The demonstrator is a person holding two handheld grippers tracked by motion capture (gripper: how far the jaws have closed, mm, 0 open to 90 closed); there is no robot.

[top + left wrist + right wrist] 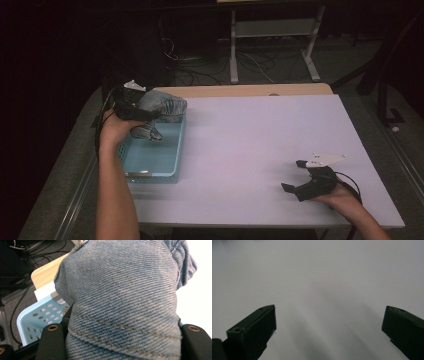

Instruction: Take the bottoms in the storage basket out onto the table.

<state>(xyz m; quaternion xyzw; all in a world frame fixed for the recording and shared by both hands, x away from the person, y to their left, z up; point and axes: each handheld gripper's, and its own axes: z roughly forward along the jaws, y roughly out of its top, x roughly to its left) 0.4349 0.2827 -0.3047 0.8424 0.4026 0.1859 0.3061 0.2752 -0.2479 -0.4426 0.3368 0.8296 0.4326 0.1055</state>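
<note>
Denim garment (162,107), bunched, hangs above the light-blue basket (150,165) at the bench's (260,145) left side, clamped in the left gripper's (131,111) jaws. Right gripper (295,175) rests low over bare bench, jaws wide apart.

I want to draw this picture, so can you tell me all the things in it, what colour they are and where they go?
Jeans: one bundle, faded blue denim, lifted over the far end of the basket, clamped in the left gripper.
Basket: one, light blue with holes in its walls, on the left part of the table.
Table: one, white top with a wooden strip along its far edge.
Metal frame: one, pale grey, on the floor behind the table.
Cables: several, dark and light, on the floor behind the table.
Left gripper: one, black, above the basket, closed on the jeans.
Right gripper: one, black, near the table's right front, jaws wide open with nothing between them.
Forearms: two, coming in from the bottom.
</note>
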